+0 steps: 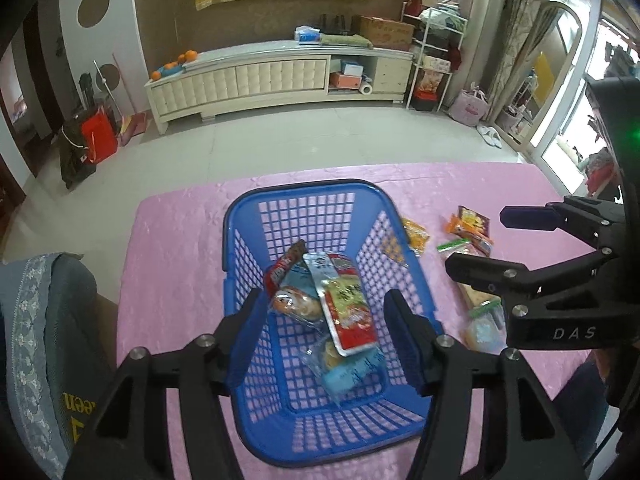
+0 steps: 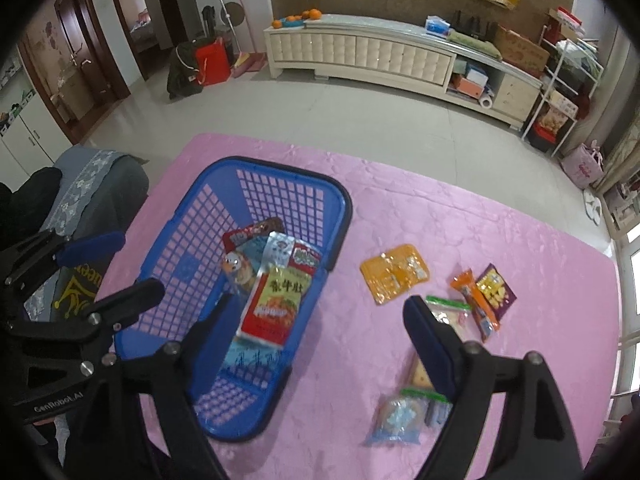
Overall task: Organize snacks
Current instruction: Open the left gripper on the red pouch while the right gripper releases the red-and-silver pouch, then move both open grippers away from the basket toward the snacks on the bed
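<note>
Table: covered by a pink cloth (image 2: pixel 400 216); it carries the basket and the loose snacks.
Basket: blue plastic lattice basket (image 1: pixel 304 194) (image 2: pixel 208 184) on the left half of the cloth, upright, its long axis running from the near edge of the table toward the far edge.
Snacks in basket: a small heap on the basket floor. On top lies a red and green packet (image 1: pixel 348 312) (image 2: pixel 274 308), flat, its long axis roughly along the basket's length, red end toward the near side. Under it are a silver-blue packet (image 1: pixel 320 270), a red wrapper (image 1: pixel 280 270) at the far end, a clear bag with a round bun (image 1: pixel 296 304), and a clear bag with light blue print (image 1: pixel 344 372) at the near end.
Loose snacks: right of the basket, lying flat on the cloth. An orange-yellow packet (image 2: pixel 394 274) is nearest the basket; further right are an orange stick packet (image 2: pixel 474 300) and a purple packet (image 2: pixel 496 286), touching each other; a clear green-topped bag (image 2: pixel 446 312) lies just beside them; a round cake in a clear bag (image 2: pixel 400 416) lies nearest the viewer.
Left claw (image 1: pixel 320 336) (image 2: pixel 112 264): over the basket, pointing steeply down, jaws parted, nothing between them.
Right claw (image 2: pixel 320 344) (image 1: pixel 480 240): jaws spread wide and empty, one finger over the basket's near right side, the other over the loose snacks.
</note>
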Demonstrator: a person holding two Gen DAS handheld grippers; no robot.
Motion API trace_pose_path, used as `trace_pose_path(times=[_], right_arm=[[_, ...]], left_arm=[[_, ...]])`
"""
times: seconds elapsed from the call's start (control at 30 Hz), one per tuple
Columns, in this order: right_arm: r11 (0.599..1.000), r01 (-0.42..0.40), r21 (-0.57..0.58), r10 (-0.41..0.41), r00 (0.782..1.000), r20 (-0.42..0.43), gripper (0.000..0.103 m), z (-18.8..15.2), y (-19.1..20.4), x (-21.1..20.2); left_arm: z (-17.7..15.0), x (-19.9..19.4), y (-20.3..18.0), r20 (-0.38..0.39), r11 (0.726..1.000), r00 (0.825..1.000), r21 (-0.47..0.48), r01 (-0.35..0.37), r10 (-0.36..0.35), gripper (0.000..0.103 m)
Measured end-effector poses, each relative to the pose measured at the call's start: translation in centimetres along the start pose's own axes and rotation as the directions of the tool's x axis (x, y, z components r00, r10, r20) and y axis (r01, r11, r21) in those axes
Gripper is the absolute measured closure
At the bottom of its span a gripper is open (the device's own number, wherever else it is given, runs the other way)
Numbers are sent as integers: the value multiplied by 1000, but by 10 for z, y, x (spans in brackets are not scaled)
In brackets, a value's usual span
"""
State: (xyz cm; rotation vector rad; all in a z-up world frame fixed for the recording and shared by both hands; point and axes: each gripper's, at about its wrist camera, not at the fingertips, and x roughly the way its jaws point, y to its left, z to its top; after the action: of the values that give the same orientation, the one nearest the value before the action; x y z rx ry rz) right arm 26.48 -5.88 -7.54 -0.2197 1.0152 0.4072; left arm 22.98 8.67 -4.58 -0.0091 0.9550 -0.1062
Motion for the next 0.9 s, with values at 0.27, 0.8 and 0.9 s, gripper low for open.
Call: trace_pose_path(times=[0.27,0.8,0.9], right_arm=[[999,-21,34,20,999,29,17,-28,-19,-35],[995,-21,96,13,997,73,17,-89,-87,-75],[994,0,109,-9,997,79,17,-106,-102,-76]], left_arm=[[-12,-29,-35,36,999,999,34,-6,5,39],[-30,-30,-123,27,991,996,108,79,-83,32],[-34,-21,-139,7,989,995,111,98,-99,32]])
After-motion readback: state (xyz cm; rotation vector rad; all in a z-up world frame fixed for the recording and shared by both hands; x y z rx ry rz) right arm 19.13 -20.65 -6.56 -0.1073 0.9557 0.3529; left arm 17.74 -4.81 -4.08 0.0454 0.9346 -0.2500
